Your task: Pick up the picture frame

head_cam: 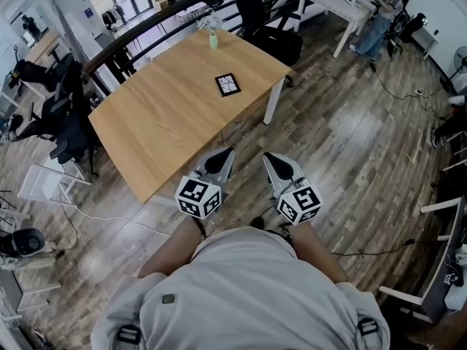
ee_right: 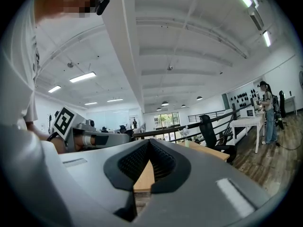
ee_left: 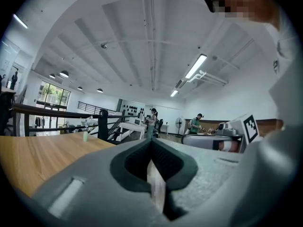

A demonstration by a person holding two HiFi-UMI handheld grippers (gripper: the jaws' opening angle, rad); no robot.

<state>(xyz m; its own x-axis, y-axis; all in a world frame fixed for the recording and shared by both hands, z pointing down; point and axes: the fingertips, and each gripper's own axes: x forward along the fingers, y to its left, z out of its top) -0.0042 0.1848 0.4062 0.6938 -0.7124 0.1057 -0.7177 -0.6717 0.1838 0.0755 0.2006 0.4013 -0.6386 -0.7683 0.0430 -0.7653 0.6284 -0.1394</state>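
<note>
A light wooden table (head_cam: pixel 168 108) with white legs stands on a plank floor (head_cam: pixel 350 159), a small black picture frame (head_cam: pixel 228 84) lying flat near its right side and a pale green bottle (head_cam: pixel 213 41) upright at the far edge.

Picture frame (head_cam: pixel 228 84) is laid on the table (head_cam: pixel 160 122), toward its far right. A small bottle (head_cam: pixel 213 41) is set at the far edge, with a railing (head_cam: pixel 139 29) behind it. Left gripper (head_cam: pixel 225 153) and right gripper (head_cam: pixel 270 157) are held side by side just off the near right edge.
</note>
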